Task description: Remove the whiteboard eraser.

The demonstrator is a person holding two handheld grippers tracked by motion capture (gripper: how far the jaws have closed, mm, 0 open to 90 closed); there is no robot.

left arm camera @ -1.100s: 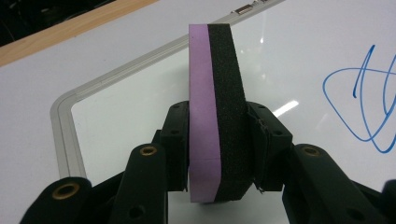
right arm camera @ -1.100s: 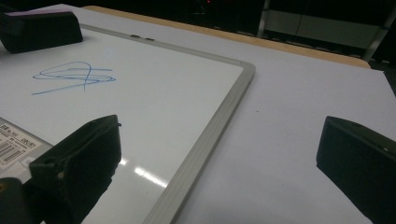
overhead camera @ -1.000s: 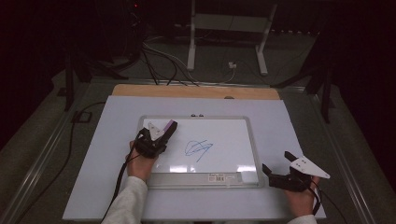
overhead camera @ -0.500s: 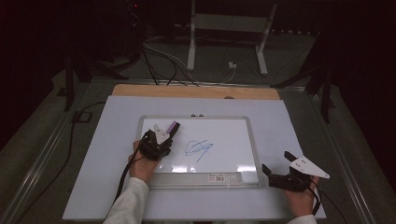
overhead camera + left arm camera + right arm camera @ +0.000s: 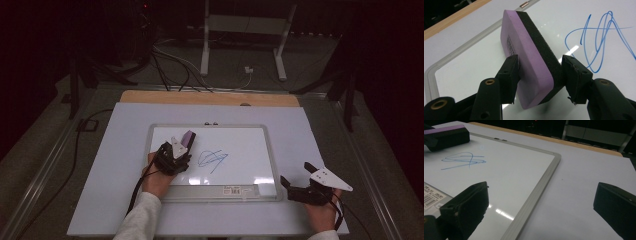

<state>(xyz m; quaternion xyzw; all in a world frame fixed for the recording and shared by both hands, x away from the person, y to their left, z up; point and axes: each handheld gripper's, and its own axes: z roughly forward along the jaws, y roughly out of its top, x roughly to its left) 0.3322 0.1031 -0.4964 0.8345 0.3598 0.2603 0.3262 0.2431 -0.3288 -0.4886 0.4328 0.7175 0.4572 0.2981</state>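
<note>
Purple foam backed with a black felt pad makes up the eraser (image 5: 531,62), which we see lying on the upper left part of the whiteboard (image 5: 250,137), just left of a blue scribble (image 5: 212,159). Our left claw (image 5: 540,75) straddles the near end of the eraser: in the left gripper view one jaw sits against the purple side and the other by the black felt side, with a thin gap showing at the felt, so the pads look released rather than pressing. Its jaws have just been opening, with the eraser between them. The eraser lies tilted, its purple face turned up and to the left in that view.

Our right claw (image 5: 300,192) rests on the white surface (image 5: 115,165) off the lower right corner of the whiteboard, well apart from the eraser. Its jaws stand wide apart with nothing between them; beyond them runs the board's grey frame (image 5: 536,185).
</note>
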